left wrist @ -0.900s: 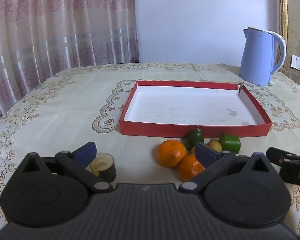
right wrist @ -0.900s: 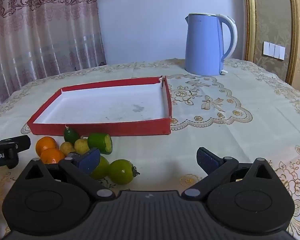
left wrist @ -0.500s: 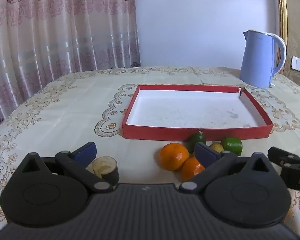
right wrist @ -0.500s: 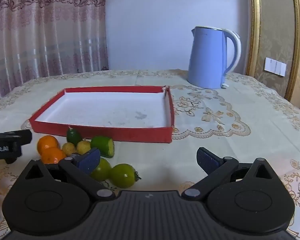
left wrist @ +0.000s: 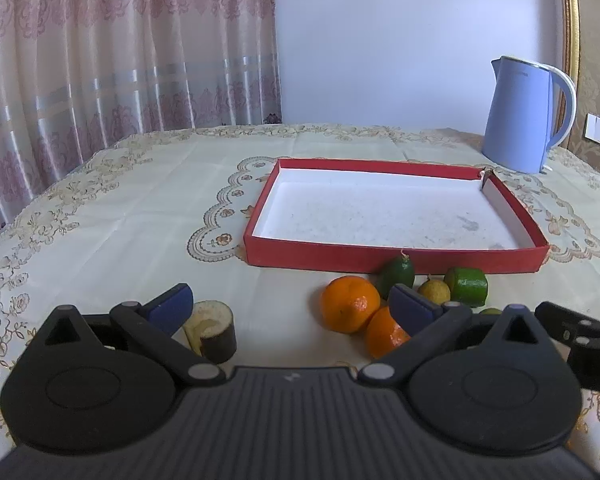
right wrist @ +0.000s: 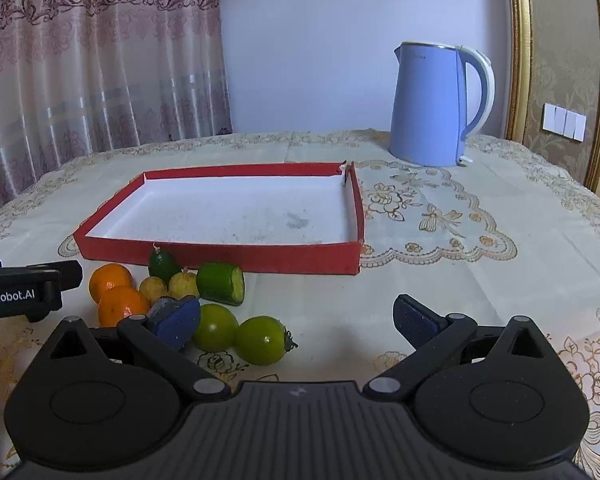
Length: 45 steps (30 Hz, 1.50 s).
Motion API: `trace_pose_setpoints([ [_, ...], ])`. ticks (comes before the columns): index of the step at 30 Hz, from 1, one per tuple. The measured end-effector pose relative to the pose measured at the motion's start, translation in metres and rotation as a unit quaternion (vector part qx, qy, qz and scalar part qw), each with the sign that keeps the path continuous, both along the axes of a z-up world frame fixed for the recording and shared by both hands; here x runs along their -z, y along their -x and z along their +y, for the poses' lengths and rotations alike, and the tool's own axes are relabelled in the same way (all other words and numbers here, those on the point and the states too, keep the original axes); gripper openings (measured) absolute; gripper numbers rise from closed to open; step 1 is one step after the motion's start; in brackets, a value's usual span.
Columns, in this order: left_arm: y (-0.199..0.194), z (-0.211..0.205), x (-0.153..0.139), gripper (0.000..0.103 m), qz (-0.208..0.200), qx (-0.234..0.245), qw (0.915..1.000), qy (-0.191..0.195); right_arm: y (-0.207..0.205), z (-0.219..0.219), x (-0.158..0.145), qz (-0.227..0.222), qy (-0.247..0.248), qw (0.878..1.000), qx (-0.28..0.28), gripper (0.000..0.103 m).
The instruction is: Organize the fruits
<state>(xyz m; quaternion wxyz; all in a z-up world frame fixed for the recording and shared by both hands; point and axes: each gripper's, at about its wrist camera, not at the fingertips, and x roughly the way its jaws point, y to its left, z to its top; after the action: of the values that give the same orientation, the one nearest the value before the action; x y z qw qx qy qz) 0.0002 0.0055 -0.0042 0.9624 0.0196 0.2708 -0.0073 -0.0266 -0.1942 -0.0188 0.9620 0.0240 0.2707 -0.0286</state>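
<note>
Covering the table is an embroidered tablecloth (right wrist: 480,280), blue kettle (right wrist: 432,108) parked at the far right, out of the way. Red tray (left wrist: 380,258) sits mid-table, white floor bare, likely the drop spot, nothing sorted yet. Fruits cluster just in front of its near wall, probably so the carry is short: two oranges (left wrist: 350,304) touching, cut lime (right wrist: 221,283), two green tomatoes (right wrist: 240,334) side by side, dark lime (right wrist: 163,263) against the wall, small yellow fruits (right wrist: 168,286). Cut banana piece (left wrist: 212,332) lies apart, left. Left gripper (left wrist: 292,304) spread wide, holding nothing, hovering near the oranges. Right gripper (right wrist: 300,320) spread, unloaded, above the tomatoes.
</note>
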Motion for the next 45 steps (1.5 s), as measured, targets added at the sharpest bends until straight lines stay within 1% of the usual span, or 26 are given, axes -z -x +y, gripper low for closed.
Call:
trace_pose_setpoints([
  [5,-0.001,0.001,0.000,0.103,-0.001,-0.001,1.0000,0.001,0.001,0.001,-0.001,0.002,0.003,1.000,-0.002,0.103],
  [8,-0.001,0.001,0.000,0.103,0.000,-0.003,1.0000,0.001,0.000,0.003,0.000,0.008,0.014,1.000,-0.004,0.103],
  [13,-0.002,0.003,0.001,0.103,0.002,-0.002,1.0000,0.006,0.000,0.010,0.001,0.021,0.017,0.999,-0.034,0.103],
  [15,-0.002,0.003,0.002,0.103,0.001,-0.002,1.0000,0.005,0.003,0.011,0.000,0.012,0.016,0.999,-0.037,0.103],
  [19,-0.001,0.003,0.002,0.103,0.001,-0.003,1.0000,0.005,0.010,0.016,-0.004,-0.014,0.035,0.999,-0.034,0.103],
  [22,-0.001,0.005,0.002,0.103,0.000,-0.007,0.9999,0.008,0.011,0.020,-0.008,-0.017,0.047,0.998,-0.030,0.103],
  [24,-0.001,0.005,0.002,0.103,0.001,-0.009,0.9999,0.009,0.015,0.021,-0.010,-0.028,0.053,0.998,-0.033,0.103],
  [27,-0.001,0.006,0.001,0.103,0.000,-0.009,0.9999,0.010,0.018,0.022,-0.011,-0.037,0.052,0.998,-0.029,0.103],
  [29,0.000,0.006,0.001,0.103,-0.001,-0.010,0.9999,0.009,0.016,0.021,-0.010,-0.026,0.047,0.998,-0.021,0.103],
  [33,0.000,0.006,0.001,0.103,-0.001,-0.007,0.9999,0.008,0.008,0.012,-0.004,0.009,0.005,1.000,-0.016,0.103],
  [38,0.001,0.005,0.001,0.103,-0.004,-0.003,1.0000,0.008,0.008,0.006,0.000,0.016,-0.005,1.000,0.002,0.103],
  [42,0.002,0.003,0.002,0.103,-0.005,0.002,1.0000,0.004,0.007,0.002,0.002,0.021,-0.032,0.999,-0.001,0.103],
  [45,0.001,0.003,0.002,0.103,-0.003,0.004,1.0000,0.008,0.007,0.002,0.002,0.019,-0.031,0.999,0.001,0.103],
])
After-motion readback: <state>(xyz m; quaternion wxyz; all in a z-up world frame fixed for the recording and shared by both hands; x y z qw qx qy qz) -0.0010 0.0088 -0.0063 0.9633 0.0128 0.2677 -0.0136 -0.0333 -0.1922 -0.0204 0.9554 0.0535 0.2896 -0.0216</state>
